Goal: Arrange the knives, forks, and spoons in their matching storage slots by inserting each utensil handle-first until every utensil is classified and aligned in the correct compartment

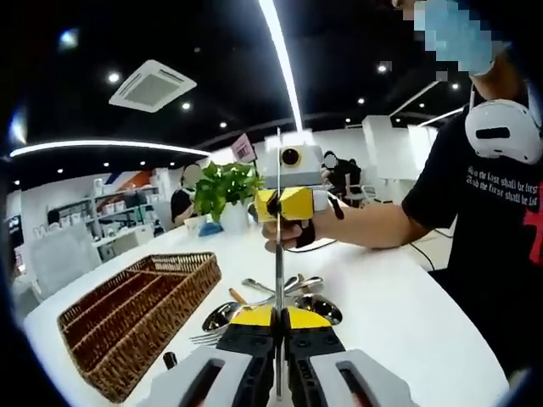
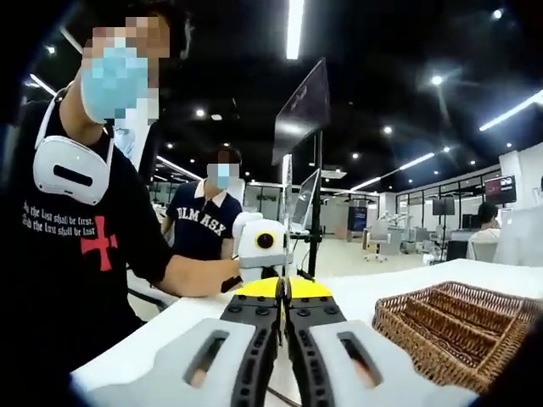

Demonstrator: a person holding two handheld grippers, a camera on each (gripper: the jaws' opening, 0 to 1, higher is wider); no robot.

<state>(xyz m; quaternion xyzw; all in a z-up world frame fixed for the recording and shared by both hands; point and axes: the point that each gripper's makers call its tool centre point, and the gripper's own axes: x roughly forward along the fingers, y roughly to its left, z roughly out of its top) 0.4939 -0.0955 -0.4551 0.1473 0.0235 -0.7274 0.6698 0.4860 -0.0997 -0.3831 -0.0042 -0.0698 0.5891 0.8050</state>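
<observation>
Left gripper view: left gripper (image 1: 277, 320) and right gripper (image 1: 283, 203) both clenched on one knife (image 1: 278, 254), long axis upright | wicker tray (image 1: 140, 314) by table's left edge, left gripper nearer | spare utensils (image 1: 271, 301) mid-table

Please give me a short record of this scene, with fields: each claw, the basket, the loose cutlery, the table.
left claw: shut on a thin metal utensil, upright, seen edge-on, kind unclear
right claw: facing the left one, shut on the same utensil higher up
wicker basket: on the table, long compartments, no cutlery seen inside
loose cutlery: spoons and a fork heaped beside the basket
table: white
</observation>
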